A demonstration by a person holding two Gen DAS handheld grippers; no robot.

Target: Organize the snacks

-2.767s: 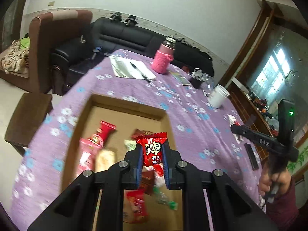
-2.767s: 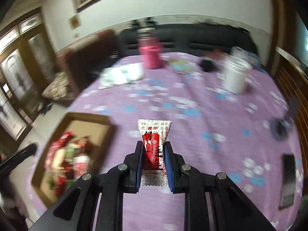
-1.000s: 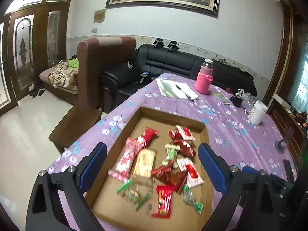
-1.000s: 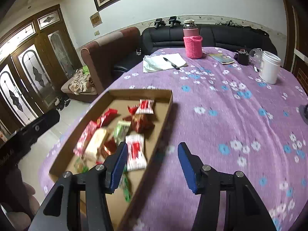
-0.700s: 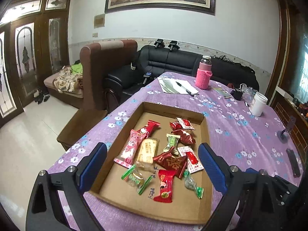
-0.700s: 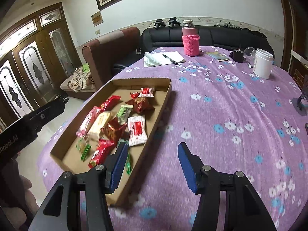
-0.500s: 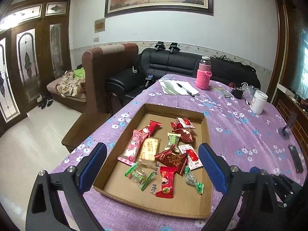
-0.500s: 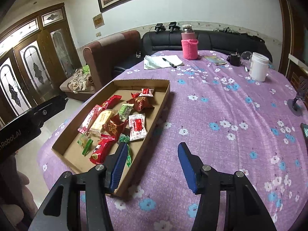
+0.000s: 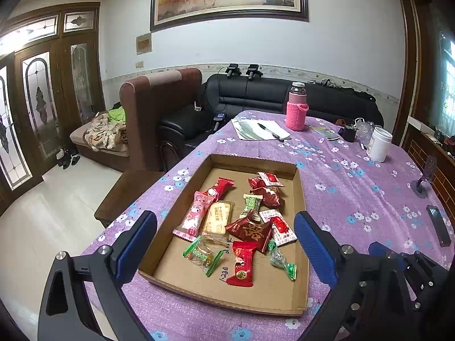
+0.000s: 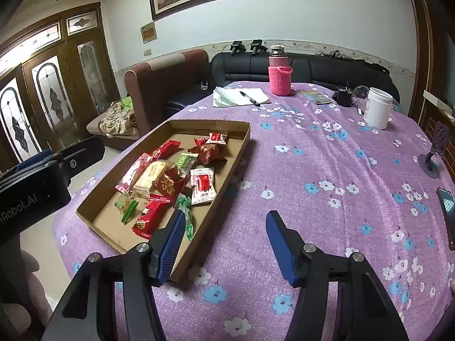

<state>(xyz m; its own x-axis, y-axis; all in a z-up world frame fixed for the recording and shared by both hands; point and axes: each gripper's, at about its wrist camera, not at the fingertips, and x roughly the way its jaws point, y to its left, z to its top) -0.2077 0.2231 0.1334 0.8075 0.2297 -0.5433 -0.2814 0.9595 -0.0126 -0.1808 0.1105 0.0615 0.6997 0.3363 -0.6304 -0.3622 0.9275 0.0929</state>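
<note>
Table (image 9: 355, 199) with purple floral cloth fills both views. No loose snacks visible on the cloth itself; only a pink-sleeved bottle (image 9: 296, 110), papers with a pen (image 9: 260, 130), a white jar (image 9: 379, 143) and a phone (image 9: 439, 228) lie outside the tray.

Cardboard tray (image 9: 302, 199) sits at the table's near-left portion, close to the edge. All visible snacks are inside it, loosely heaped toward the middle, some overlapping.

Left gripper (image 9: 224, 244): jaws spread wide, nothing between them, held above the tray's near end, clear of the contents. Right gripper (image 10: 223, 238): jaws opening, about half spread, empty; its left finger (image 10: 170, 241) stands in line with the tray's near-right wall, whether touching cannot be told.

Snacks, larger to smaller: pink wrapper (image 9: 194, 217), beige biscuit pack (image 9: 217, 218), dark red pouch (image 9: 250, 230), red packet (image 9: 242, 262) nearest the front, white-and-red sachet (image 9: 280, 228), green candies (image 9: 280, 260).

Judgement: collection looks essentially finished.

Risks from here:
- Right finger catching the tray wall on any sideways move; a light, shallow tray could slide toward the table edge or tip.
- If re-sorting follows, overlapping wrappers may come up in pairs; slick foil can slip from the pads.
- Small twisted candies near the front wall are easy to flick over the low rim.
</note>
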